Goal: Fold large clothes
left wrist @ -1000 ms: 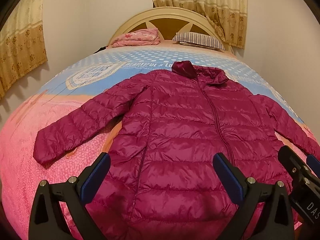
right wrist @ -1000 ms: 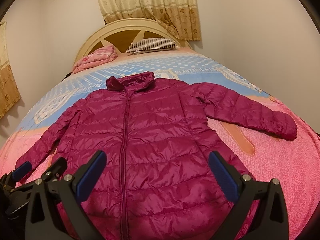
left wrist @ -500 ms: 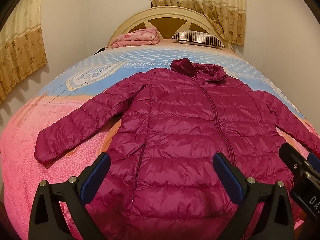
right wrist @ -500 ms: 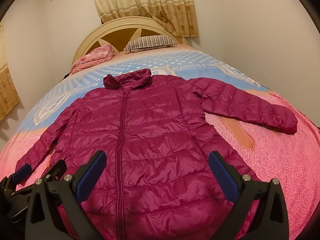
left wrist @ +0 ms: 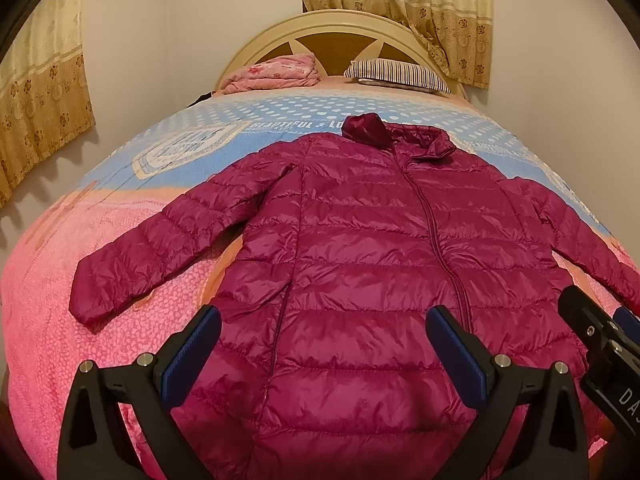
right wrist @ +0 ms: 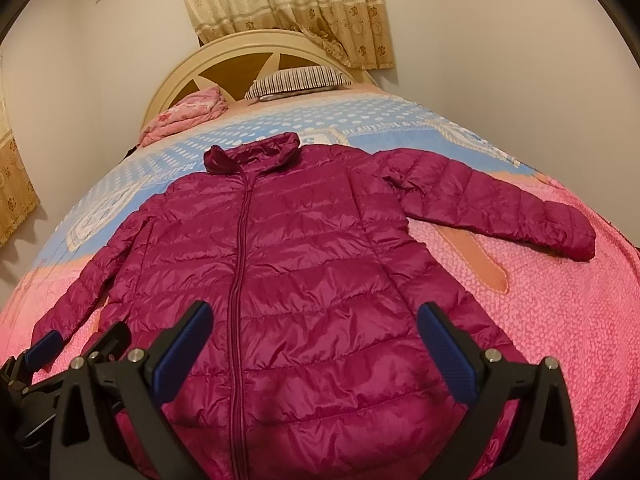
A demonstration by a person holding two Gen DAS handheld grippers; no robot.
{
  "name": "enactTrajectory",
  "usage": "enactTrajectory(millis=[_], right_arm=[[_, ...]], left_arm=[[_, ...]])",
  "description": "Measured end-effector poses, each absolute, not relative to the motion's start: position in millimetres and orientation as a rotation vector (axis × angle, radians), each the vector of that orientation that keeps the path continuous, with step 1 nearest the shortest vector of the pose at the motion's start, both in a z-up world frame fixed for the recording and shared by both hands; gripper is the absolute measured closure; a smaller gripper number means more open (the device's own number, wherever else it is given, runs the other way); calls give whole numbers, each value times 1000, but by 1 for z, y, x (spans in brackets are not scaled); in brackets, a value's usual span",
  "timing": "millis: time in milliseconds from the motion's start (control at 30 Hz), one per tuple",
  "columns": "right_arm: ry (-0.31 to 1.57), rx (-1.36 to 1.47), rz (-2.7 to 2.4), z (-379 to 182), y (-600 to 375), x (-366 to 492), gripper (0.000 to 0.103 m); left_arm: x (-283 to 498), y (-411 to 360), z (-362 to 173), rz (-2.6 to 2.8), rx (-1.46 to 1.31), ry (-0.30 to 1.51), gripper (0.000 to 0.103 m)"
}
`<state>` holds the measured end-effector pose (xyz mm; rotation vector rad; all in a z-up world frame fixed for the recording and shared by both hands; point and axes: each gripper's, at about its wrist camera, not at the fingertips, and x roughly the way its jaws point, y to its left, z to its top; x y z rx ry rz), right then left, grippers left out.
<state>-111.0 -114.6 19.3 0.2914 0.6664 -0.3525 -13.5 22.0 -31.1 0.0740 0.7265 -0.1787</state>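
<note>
A magenta quilted puffer jacket point(left wrist: 360, 264) lies flat and zipped on the bed, collar toward the headboard, both sleeves spread out to the sides. It also shows in the right wrist view point(right wrist: 312, 272). My left gripper point(left wrist: 323, 354) is open and empty, above the jacket's lower left part. My right gripper point(right wrist: 314, 350) is open and empty, above the lower right part. Each gripper shows at the edge of the other's view. The left sleeve cuff point(left wrist: 96, 292) and right sleeve cuff point(right wrist: 572, 236) rest on the bedspread.
The bed has a pink and blue bedspread point(left wrist: 80, 360). A folded pink blanket point(left wrist: 272, 74) and a striped pillow point(left wrist: 396, 74) lie by the cream headboard point(left wrist: 340, 28). Curtains point(left wrist: 400, 4) hang behind; walls stand close on both sides.
Both grippers have shifted slightly, with the jacket sitting a little lower and larger in the views. Both stay open and empty. The jacket has not moved.
</note>
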Motion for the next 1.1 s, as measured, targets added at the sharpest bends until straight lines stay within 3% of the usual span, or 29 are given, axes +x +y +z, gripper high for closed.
enactTrajectory(millis=[1100], right_arm=[[699,326,-350,9,-122,-106,0]], left_arm=[[-9,14,-41,-185,92,750,1]])
